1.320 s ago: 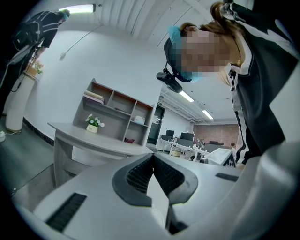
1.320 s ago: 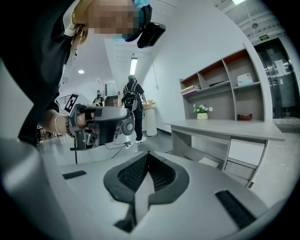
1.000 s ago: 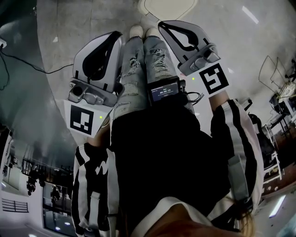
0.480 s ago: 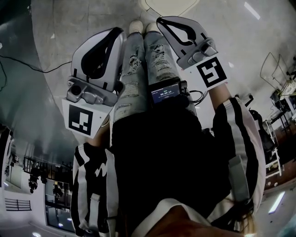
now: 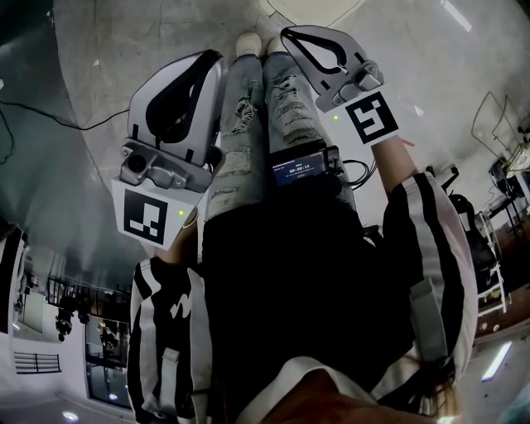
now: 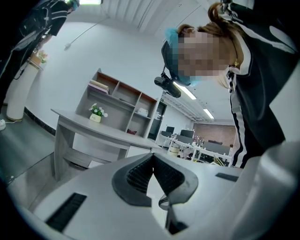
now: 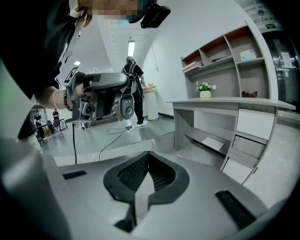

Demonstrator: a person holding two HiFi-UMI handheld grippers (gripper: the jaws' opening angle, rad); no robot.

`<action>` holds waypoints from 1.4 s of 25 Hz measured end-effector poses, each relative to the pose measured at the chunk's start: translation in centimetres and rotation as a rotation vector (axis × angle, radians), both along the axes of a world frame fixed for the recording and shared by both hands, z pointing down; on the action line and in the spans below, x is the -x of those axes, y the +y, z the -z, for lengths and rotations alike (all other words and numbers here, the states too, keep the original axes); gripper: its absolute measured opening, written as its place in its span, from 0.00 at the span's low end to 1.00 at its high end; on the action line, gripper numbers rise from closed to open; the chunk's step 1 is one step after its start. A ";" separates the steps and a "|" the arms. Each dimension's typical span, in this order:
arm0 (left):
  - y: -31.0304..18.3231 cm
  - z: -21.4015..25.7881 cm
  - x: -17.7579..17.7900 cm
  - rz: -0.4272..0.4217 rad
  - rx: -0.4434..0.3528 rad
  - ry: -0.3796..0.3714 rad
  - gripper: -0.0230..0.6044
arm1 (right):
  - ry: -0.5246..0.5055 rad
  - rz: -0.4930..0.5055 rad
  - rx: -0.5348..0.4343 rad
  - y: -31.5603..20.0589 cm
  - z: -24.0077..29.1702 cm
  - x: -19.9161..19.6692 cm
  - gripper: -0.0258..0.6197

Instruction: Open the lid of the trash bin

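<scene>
A grey floor spreads under the person's legs, which stand between the two grippers. The left gripper and right gripper are both clenched on nothing. A pale rounded shape, perhaps the trash bin, shows at the top edge just past the shoes.

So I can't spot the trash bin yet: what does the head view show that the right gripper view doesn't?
Only the head view: the person's jeans, shoes and a small screen. Only the right gripper view: a grey desk with shelves and a potted plant. Both: the left gripper and right gripper, jaws together, empty. No bin is clear in either.
</scene>
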State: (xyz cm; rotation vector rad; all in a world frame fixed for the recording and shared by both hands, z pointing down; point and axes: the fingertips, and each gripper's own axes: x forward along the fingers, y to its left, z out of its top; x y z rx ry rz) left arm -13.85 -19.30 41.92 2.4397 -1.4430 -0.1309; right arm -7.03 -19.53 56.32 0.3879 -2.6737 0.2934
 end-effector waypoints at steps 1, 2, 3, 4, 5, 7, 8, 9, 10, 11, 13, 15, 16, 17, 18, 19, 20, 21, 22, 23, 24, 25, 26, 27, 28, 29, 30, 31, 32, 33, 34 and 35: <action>0.0 -0.1 -0.1 -0.002 0.003 -0.001 0.04 | 0.006 0.003 0.000 0.0 -0.4 -0.1 0.05; 0.0 -0.2 -0.2 -0.003 0.006 -0.001 0.04 | 0.012 0.006 0.001 0.0 -0.9 -0.2 0.05; -0.1 -0.3 -0.3 -0.004 0.009 0.000 0.04 | 0.020 0.010 0.003 0.1 -1.3 -0.3 0.05; -0.1 -0.4 -0.4 -0.005 0.011 0.001 0.04 | 0.030 0.015 0.006 0.2 -1.8 -0.3 0.05; -0.1 -0.4 -0.4 -0.005 0.014 0.001 0.04 | 0.040 0.019 0.010 0.3 -2.3 -0.4 0.05; -0.1 -0.6 -0.5 -0.005 0.019 0.003 0.04 | 0.056 0.027 0.015 0.5 -3.2 -0.4 0.05; -0.1 -0.7 -0.5 -0.006 0.022 0.004 0.04 | 0.063 0.028 0.019 0.6 -3.6 -0.4 0.05; 0.0 -0.8 -0.6 -0.009 0.025 0.006 0.04 | 0.072 0.028 0.024 0.7 -4.1 -0.5 0.05; 0.1 -0.9 -0.7 -0.011 0.027 0.007 0.04 | 0.080 0.026 0.030 0.8 -4.7 -0.6 0.05; 0.1 -1.0 -0.9 -0.014 0.029 0.007 0.04 | 0.086 0.021 0.038 0.9 -5.2 -0.7 0.05; 0.2 -1.2 -1.2 -0.020 0.031 0.005 0.04 | 0.090 0.002 0.060 1.0 -6.4 -0.9 0.05; 0.4 -1.5 -1.5 -0.024 0.034 0.007 0.04 | 0.093 -0.019 0.083 0.9 -7.6 -1.1 0.05; 0.4 -1.6 -1.6 -0.026 0.036 0.008 0.04 | 0.099 -0.026 0.090 0.9 -8.1 -1.2 0.05; 0.4 -1.7 -1.6 -0.027 0.038 0.010 0.04 | 0.107 -0.028 0.090 0.9 -8.5 -1.3 0.05; 0.4 -1.8 -1.7 -0.028 0.040 0.012 0.04 | 0.117 -0.026 0.086 0.8 -9.0 -1.3 0.05; 0.4 -1.9 -1.7 -0.029 0.043 0.013 0.04 | 0.128 -0.024 0.082 0.8 -9.5 -1.3 0.05; 0.4 -2.1 -1.8 -0.032 0.046 0.014 0.04 | 0.138 -0.023 0.081 0.8 -10.0 -1.4 0.05; 0.5 -2.2 -1.9 -0.035 0.049 0.015 0.04 | 0.150 -0.023 0.082 0.8 -10.7 -1.5 0.05; 0.6 -2.4 -2.0 -0.037 0.052 0.016 0.04 | 0.162 -0.023 0.083 0.9 -11.4 -1.7 0.05; 0.7 -2.6 -2.1 -0.037 0.055 0.017 0.04 | 0.175 -0.023 0.085 1.1 -12.1 -1.9 0.05; 0.8 -2.7 -2.1 -0.037 0.057 0.018 0.04 | 0.188 -0.022 0.087 1.2 -12.8 -2.0 0.05; 0.8 -2.9 -2.2 -0.037 0.058 0.018 0.04 | 0.199 -0.023 0.091 1.2 -13.4 -2.2 0.05; 0.9 -3.0 -2.2 -0.038 0.060 0.019 0.04 | 0.210 -0.025 0.095 1.3 -14.0 -2.4 0.05; 0.9 -3.0 -2.3 -0.039 0.062 0.019 0.04 | 0.222 -0.027 0.098 1.3 -14.5 -2.6 0.05; 0.9 -3.1 -2.3 -0.040 0.064 0.020 0.04 | 0.233 -0.030 0.100 1.3 -15.0 -2.7 0.05; 0.9 -3.2 -2.3 -0.042 0.066 0.019 0.04 | 0.245 -0.034 0.102 1.3 -15.5 -2.9 0.05; 0.9 -3.2 -2.3 -0.042 0.067 0.019 0.04 | 0.256 -0.039 0.104 1.3 -15.9 -3.0 0.05; 0.9 -3.3 -2.3 -0.042 0.068 0.019 0.04 | 0.266 -0.045 0.108 1.3 -16.4 -3.2 0.05; 0.9 -3.3 -2.3 -0.042 0.069 0.019 0.04 | 0.274 -0.052 0.114 1.2 -16.9 -3.3 0.05; 0.9 -3.4 -2.3 -0.042 0.069 0.020 0.04 | 0.280 -0.061 0.123 1.2 -17.3 -3.4 0.05; 0.9 -3.4 -2.3 -0.042 0.069 0.021 0.04 | 0.285 -0.070 0.135 1.1 -17.8 -3.5 0.05; 0.9 -3.4 -2.4 -0.043 0.069 0.022 0.04 | 0.291 -0.079 0.147 1.0 -18.2 -3.5 0.05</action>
